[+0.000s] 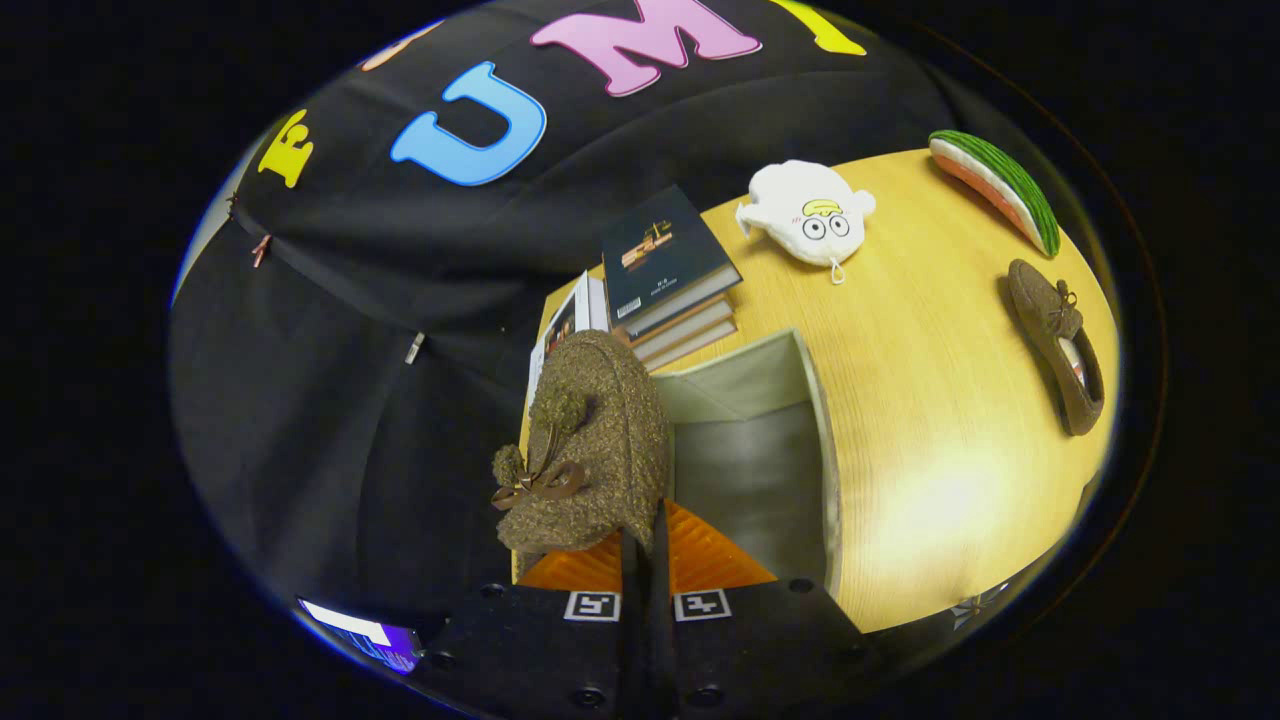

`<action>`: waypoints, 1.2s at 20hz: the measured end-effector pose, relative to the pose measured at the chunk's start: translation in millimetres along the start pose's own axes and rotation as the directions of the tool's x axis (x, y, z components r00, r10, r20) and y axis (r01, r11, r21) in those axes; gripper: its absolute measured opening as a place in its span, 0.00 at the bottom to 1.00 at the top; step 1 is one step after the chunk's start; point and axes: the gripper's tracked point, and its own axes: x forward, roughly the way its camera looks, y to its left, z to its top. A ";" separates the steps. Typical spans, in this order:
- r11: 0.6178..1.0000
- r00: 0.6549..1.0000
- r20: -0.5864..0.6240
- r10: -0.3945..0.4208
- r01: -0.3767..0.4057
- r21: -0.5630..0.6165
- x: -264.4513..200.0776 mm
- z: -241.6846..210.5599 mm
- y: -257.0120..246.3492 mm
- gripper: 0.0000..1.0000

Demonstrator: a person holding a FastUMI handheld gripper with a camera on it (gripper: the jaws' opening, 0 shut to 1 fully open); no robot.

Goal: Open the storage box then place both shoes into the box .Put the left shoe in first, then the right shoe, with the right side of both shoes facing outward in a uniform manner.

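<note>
fingers (pixel 645 545) clamping shoe (pixel 590 440) over box (pixel 825 420)

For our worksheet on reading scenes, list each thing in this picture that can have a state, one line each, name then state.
storage box: open, inside bare where visible
held shoe: gripped, hanging over the box's edge
second shoe: lying on the table, untouched
gripper: fingers shut on the held shoe
books: closed, stacked behind the box
plush toy: lying on the table

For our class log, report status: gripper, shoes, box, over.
Gripper shut on brown shoe, held above open storage box. Second shoe lies on table, beyond the box. Book stack behind the box, not blocking.
</note>
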 end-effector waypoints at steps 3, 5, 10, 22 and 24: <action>0.999 0.999 -0.007 -0.042 0.042 -0.017 12.6 -12.5 -6.3 0.06; 0.999 0.999 -0.011 -0.053 0.053 -0.006 21.6 -13.6 -8.6 0.06; 0.997 0.997 -0.076 -0.009 0.014 0.071 33.5 -23.5 2.3 0.20; 0.956 0.992 0.020 0.121 -0.112 -0.270 -38.2 3.5 9.1 0.98; 0.947 0.994 0.047 0.097 -0.078 -0.311 -58.3 16.2 -11.6 0.98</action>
